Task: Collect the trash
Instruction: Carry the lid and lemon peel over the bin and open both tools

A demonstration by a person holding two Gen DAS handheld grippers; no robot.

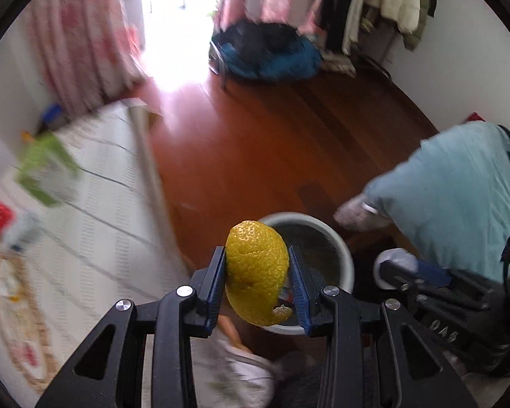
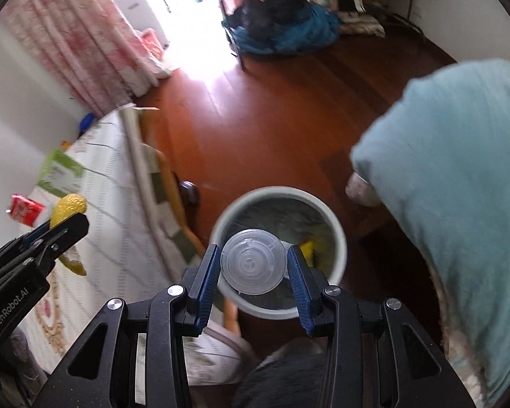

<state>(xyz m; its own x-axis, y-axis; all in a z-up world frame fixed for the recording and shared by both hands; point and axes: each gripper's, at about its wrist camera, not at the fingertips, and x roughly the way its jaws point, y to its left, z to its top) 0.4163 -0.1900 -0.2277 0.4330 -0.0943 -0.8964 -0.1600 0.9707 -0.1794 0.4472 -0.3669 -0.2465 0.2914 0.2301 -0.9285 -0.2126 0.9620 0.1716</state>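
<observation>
My left gripper (image 1: pixel 256 272) is shut on a yellow citrus peel (image 1: pixel 256 272) and holds it above the near edge of a round white trash bin (image 1: pixel 343 255) on the wooden floor. In the right wrist view the left gripper (image 2: pixel 59 229) shows at the left over the bed, with the peel (image 2: pixel 68 205) in it. My right gripper (image 2: pixel 253 265) is shut on a clear plastic cup lid (image 2: pixel 253 265) directly above the open trash bin (image 2: pixel 336 234), which holds some yellow trash inside. The right gripper (image 1: pixel 391 272) also shows low at the right of the left wrist view.
A bed with a white patterned cover (image 2: pixel 112 238) lies at the left, with a green packet (image 2: pixel 59 170) and a red packet (image 2: pixel 25 209) on it. A light blue cushion (image 2: pixel 459 187) is at the right. Pink curtains (image 2: pixel 68 34) and a pile of blue clothes (image 2: pixel 282 30) stand at the far side.
</observation>
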